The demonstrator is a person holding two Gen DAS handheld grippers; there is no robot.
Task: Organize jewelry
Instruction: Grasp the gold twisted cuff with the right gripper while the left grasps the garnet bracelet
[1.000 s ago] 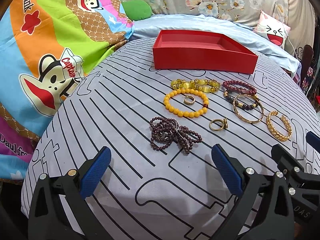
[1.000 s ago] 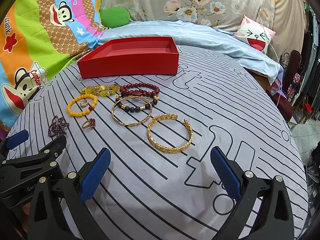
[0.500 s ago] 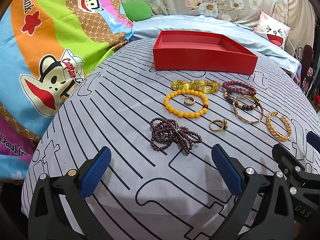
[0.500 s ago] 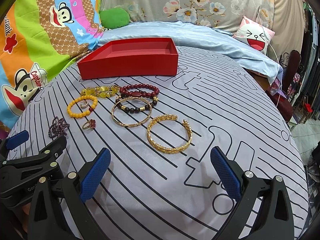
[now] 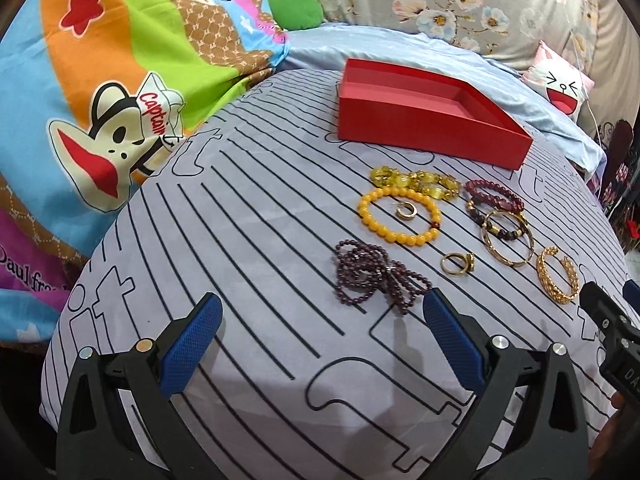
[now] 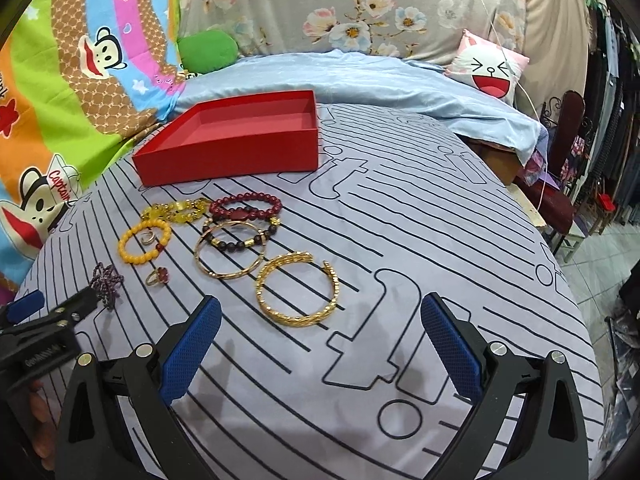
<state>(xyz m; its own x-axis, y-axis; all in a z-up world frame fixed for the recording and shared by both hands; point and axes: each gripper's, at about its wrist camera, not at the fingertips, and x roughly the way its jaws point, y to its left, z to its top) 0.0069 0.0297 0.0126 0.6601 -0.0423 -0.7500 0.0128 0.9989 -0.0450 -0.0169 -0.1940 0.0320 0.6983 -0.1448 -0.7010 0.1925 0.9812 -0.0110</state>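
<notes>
An empty red box [image 5: 424, 120] [image 6: 240, 140] stands at the far side of the striped cloth. In front of it lie several pieces: a dark purple bead strand [image 5: 376, 276] [image 6: 106, 280], a yellow bead bracelet [image 5: 398, 216] [image 6: 144, 240] with a small gold ring inside, a gold ring with a red stone [image 5: 458, 262] [image 6: 157, 276], a dark red bead bracelet [image 6: 246, 206], a thin gold bangle [image 6: 230, 254] and a gold cuff [image 5: 557, 274] [image 6: 298, 294]. My left gripper [image 5: 320, 336] is open just short of the purple strand. My right gripper [image 6: 320, 336] is open just short of the gold cuff.
A green-yellow stone bracelet [image 5: 416, 180] lies near the box. A colourful cartoon blanket [image 5: 100, 100] lies on the left, a light blue sheet [image 6: 360, 76] and a pink face cushion [image 6: 488, 68] behind. The cloth's right edge drops to a tiled floor [image 6: 600, 248].
Both grippers have moved a little forward toward the jewelry. Both stay open and nothing on the cloth has moved.
</notes>
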